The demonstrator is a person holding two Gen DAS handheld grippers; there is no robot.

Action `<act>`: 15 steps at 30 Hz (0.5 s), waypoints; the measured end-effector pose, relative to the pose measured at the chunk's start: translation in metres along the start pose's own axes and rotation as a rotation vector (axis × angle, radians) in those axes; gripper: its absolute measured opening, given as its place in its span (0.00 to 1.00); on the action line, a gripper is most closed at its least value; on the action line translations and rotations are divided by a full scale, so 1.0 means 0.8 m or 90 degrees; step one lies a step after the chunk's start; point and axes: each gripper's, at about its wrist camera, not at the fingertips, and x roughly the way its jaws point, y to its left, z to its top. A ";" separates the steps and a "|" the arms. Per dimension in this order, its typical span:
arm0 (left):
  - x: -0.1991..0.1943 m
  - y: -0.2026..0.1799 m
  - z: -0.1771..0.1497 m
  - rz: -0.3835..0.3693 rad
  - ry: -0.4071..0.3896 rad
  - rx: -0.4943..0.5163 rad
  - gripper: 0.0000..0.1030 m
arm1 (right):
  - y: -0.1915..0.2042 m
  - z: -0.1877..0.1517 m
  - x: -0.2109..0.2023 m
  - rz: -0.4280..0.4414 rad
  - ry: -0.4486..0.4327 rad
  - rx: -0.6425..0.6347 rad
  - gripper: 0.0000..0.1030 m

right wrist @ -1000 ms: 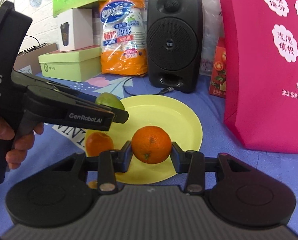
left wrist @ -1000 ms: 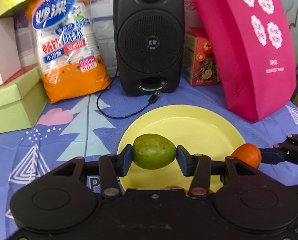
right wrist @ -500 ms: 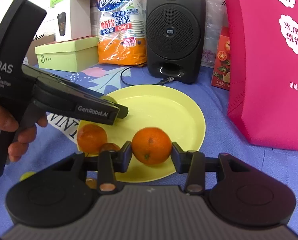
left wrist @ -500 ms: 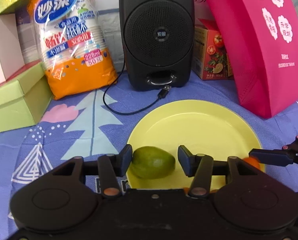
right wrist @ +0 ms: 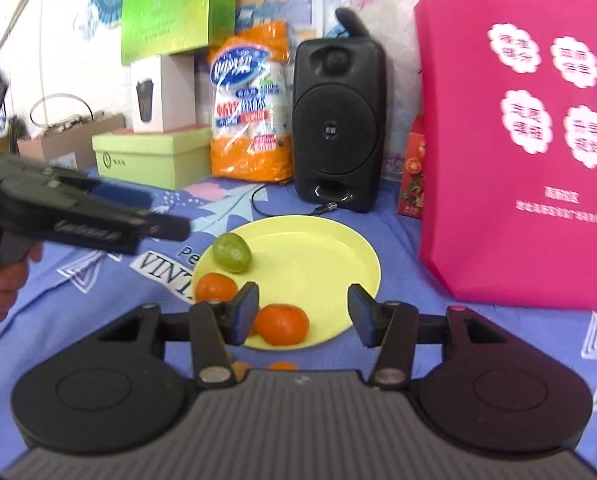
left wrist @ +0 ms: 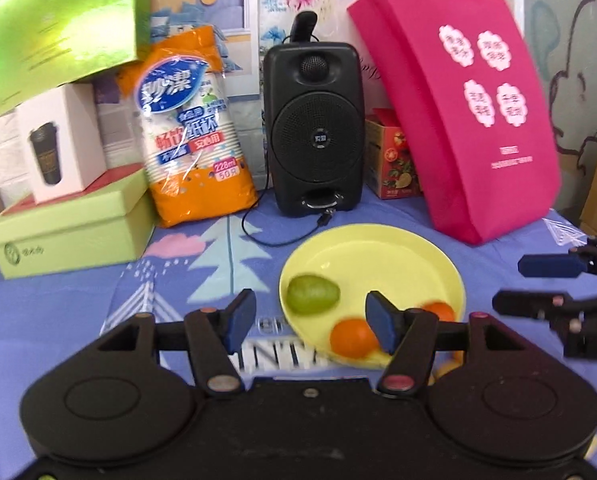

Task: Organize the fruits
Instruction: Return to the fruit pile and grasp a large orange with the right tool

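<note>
Both tongs empty, fruit resting on the plate

Your left gripper (left wrist: 310,318) and right gripper (right wrist: 303,314) hang with jaws apart, holding nothing. The green fruit (right wrist: 232,252) sits at the yellow plate's (right wrist: 338,248) 9 o'clock, two oranges (right wrist: 281,323) near 6 to 7. Lift both clear without nudging the rim, then look below the plate for stray fruit.

Domestic setting: worktop under blue printed cloth (left wrist: 78,304), black loudspeaker (left wrist: 316,128), bagged paper cups (left wrist: 190,136), stacked gift boxes (left wrist: 70,220), pink tote (left wrist: 470,120).
</note>
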 end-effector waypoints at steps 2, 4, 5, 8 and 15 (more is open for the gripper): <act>-0.023 0.001 -0.018 0.005 -0.006 -0.008 0.60 | 0.001 -0.010 -0.016 -0.001 -0.004 0.006 0.48; -0.043 0.000 -0.038 0.013 -0.010 -0.011 0.60 | 0.003 -0.022 -0.029 0.002 -0.002 0.011 0.49; -0.051 -0.001 -0.047 0.017 -0.009 -0.014 0.60 | 0.005 -0.029 -0.034 0.004 0.001 0.012 0.49; -0.072 0.000 -0.075 0.017 -0.001 -0.034 0.60 | 0.011 -0.049 -0.048 0.012 0.011 0.018 0.50; -0.088 -0.008 -0.129 0.019 0.033 -0.054 0.60 | 0.039 -0.092 -0.060 0.032 0.050 -0.011 0.51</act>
